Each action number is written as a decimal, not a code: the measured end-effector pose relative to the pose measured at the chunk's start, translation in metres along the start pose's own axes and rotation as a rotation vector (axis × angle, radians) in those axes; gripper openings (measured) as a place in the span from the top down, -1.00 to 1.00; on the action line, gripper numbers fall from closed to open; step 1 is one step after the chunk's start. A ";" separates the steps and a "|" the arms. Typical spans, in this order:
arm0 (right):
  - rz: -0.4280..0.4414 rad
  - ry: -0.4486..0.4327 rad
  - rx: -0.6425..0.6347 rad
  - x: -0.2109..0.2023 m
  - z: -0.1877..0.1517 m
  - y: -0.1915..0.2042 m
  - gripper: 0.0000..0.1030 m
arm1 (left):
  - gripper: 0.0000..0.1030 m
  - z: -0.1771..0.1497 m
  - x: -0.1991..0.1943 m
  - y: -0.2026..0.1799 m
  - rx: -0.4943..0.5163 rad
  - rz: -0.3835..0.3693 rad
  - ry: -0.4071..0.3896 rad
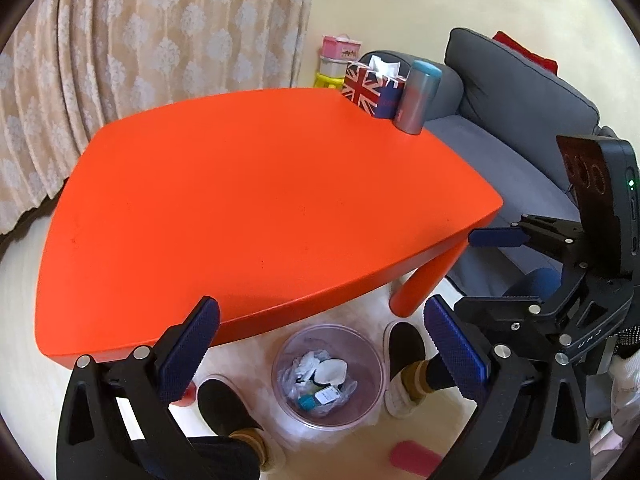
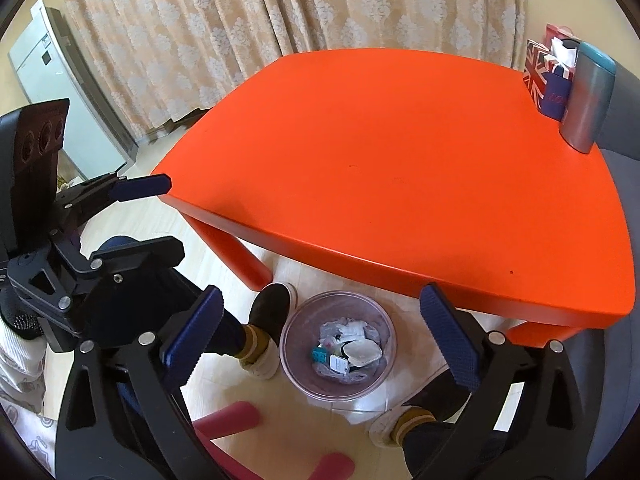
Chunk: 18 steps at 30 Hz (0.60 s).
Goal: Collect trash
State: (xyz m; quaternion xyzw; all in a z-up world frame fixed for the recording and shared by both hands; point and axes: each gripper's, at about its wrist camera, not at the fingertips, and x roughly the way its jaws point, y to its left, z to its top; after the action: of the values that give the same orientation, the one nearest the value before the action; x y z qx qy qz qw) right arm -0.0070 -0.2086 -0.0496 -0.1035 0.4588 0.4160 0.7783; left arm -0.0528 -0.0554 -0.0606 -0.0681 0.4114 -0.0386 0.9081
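Trash bin (image 1: 328,376) sits below, between both grippers' spread fingers (image 2: 450,340).

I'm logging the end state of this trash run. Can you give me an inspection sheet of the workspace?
Surface: orange table, top bare except at its far corner.
Job's things: clear trash bin on the floor by the near edge, holding crumpled wrappers and small packets.
Clutter: Union Jack tissue box and grey-teal tumbler on the far corner.
Grippers: left gripper and right gripper both open, empty, above the bin.
Cables: nothing seen.
Surroundings: grey sofa, patterned curtain, person's feet either side of the bin.
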 end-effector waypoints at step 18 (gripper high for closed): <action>-0.028 -0.016 0.022 -0.012 0.006 -0.004 -0.94 | -0.89 0.008 -0.004 0.001 0.001 -0.001 0.008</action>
State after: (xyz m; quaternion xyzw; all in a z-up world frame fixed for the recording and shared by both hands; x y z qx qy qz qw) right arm -0.0031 -0.2145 -0.0378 -0.0980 0.4557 0.4008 0.7887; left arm -0.0496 -0.0535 -0.0526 -0.0676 0.4150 -0.0396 0.9064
